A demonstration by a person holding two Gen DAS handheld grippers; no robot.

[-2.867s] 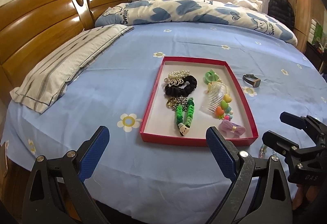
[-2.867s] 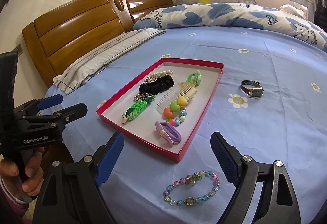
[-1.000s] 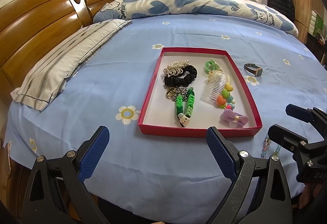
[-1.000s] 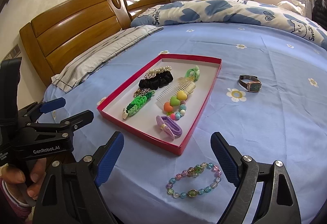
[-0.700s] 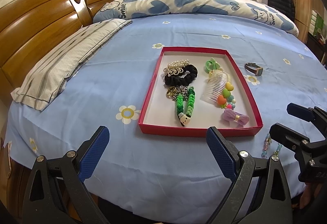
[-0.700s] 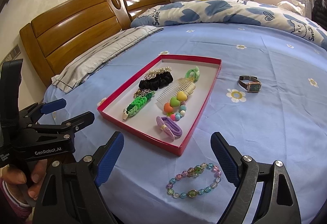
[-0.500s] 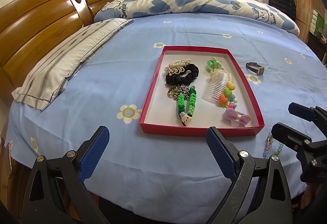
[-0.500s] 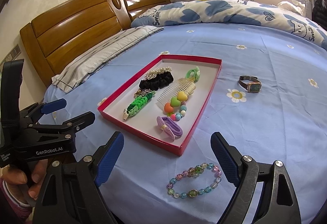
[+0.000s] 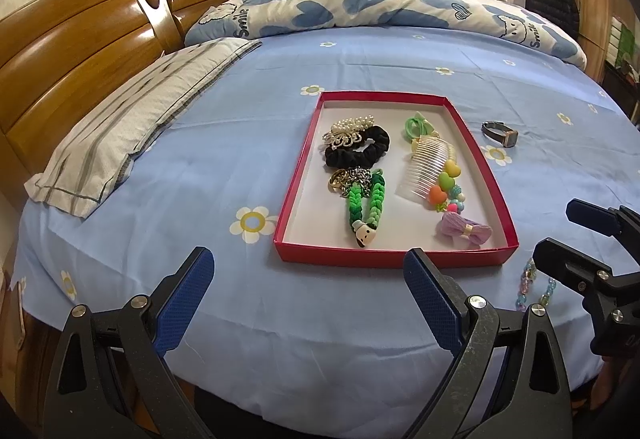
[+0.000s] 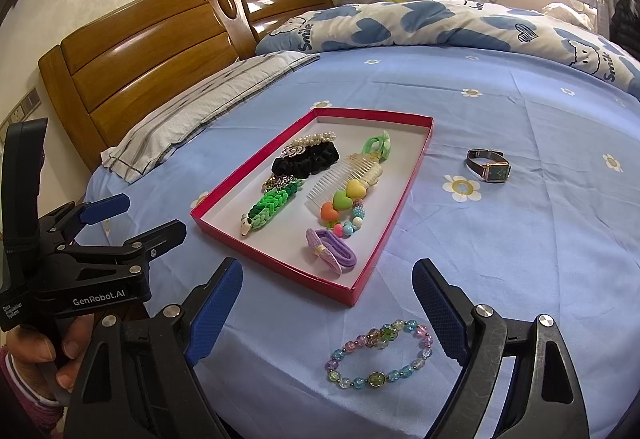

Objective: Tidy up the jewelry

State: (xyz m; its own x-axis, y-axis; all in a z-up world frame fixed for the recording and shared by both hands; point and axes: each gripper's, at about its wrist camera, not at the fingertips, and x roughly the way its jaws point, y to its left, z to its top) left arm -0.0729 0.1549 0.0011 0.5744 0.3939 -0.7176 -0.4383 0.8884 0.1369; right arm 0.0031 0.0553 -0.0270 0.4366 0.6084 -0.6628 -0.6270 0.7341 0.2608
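With right claw and left claw both spread and empty, risk of nudging beaded bracelet off bed's near edge or snagging sheet.

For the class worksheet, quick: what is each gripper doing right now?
Left gripper: open, holding nothing.
Right gripper: open, holding nothing; the bead bracelet lies on the bed between its fingers.

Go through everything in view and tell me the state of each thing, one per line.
Red tray: open, partly filled.
Beaded bracelet: loose on the bedsheet, outside the tray.
Watch: on the bedsheet, outside the tray.
Left gripper: open, empty.
Right gripper: open, empty.
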